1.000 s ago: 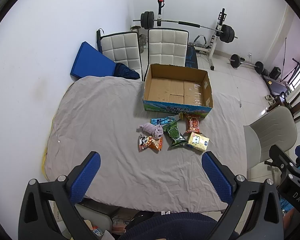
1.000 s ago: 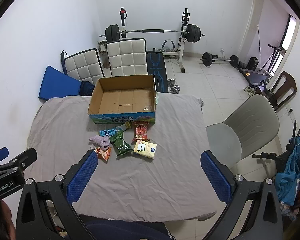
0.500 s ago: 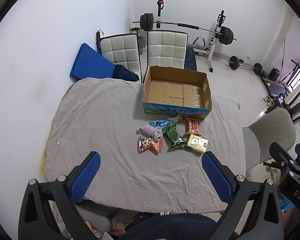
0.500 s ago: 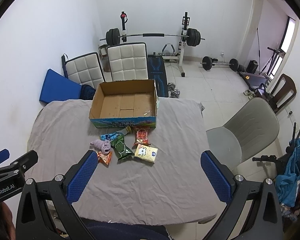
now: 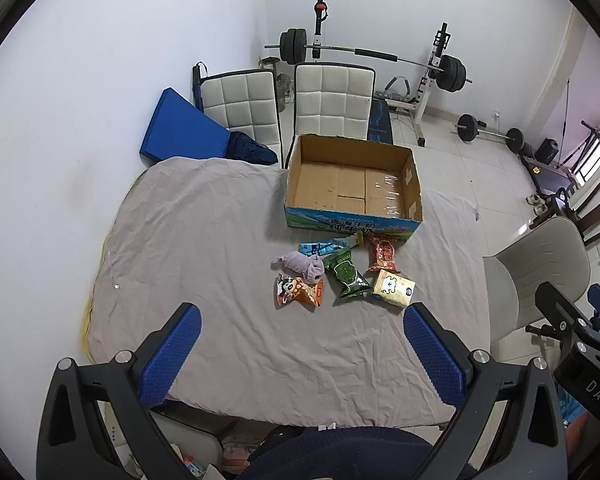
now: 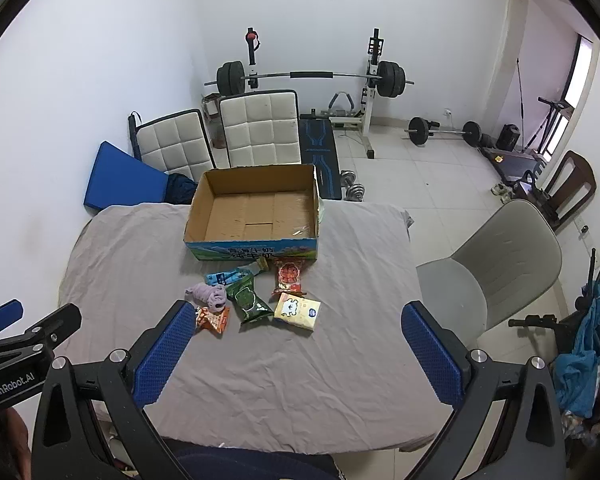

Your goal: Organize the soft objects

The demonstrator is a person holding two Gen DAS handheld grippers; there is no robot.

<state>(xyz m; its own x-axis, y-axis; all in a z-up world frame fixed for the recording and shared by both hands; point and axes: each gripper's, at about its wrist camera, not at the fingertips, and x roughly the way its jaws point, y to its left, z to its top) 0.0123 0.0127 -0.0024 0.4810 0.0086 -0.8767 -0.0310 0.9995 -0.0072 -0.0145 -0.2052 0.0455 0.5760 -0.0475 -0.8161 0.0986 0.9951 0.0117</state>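
Observation:
An open, empty cardboard box (image 5: 352, 188) (image 6: 256, 212) stands at the far side of a table covered with a grey cloth (image 5: 204, 248) (image 6: 284, 360). In front of it lie several soft items: a purple cloth (image 5: 302, 265) (image 6: 209, 295), a green packet (image 5: 346, 274) (image 6: 247, 300), a red packet (image 5: 384, 253) (image 6: 289, 276), an orange packet (image 5: 299, 291) (image 6: 213, 319), a yellow tissue pack (image 5: 394, 287) (image 6: 298, 309) and a blue packet (image 5: 324, 246) (image 6: 228, 277). My left gripper (image 5: 300, 350) and right gripper (image 6: 296, 350) are open and empty, held high above the near table edge.
Two white padded chairs (image 5: 332, 100) and a blue mat (image 5: 180, 128) stand behind the table. A grey chair (image 6: 496, 264) stands to the right. A barbell rack (image 6: 312, 76) and weights are at the back wall.
Both grippers have pulled back and up slightly, so the table and items look a little smaller and farther. Nothing on the table has moved.

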